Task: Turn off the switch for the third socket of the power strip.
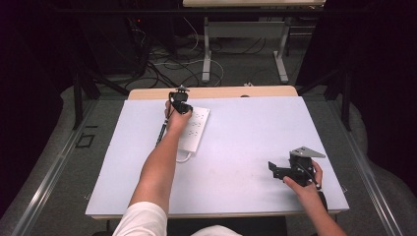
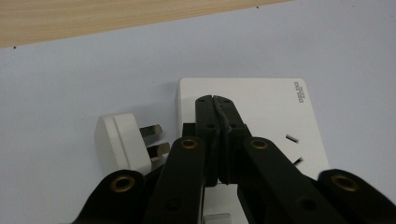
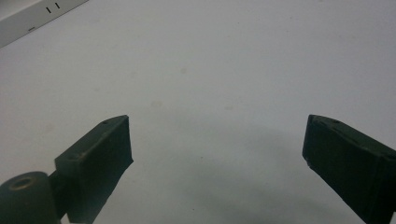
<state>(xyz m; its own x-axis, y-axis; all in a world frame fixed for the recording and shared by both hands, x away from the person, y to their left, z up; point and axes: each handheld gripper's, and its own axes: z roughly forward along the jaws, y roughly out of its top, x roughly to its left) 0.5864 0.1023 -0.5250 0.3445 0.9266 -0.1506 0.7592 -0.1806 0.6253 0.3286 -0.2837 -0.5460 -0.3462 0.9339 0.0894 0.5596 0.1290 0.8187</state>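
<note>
Resting over the white power strip (image 2: 261, 107), left gripper (image 2: 214, 100) with jaws pressed together, nothing between them. White plug (image 2: 122, 142) lying just left of those jaws, beside the strip's edge, prongs pointing toward the strip. Right gripper (image 3: 217, 144) well apart near the table's (image 1: 246, 147) other side, jaws spread wide over bare surface, holding nothing.

white plug (image 2: 122, 142) beside power strip (image 2: 261, 107)
</note>
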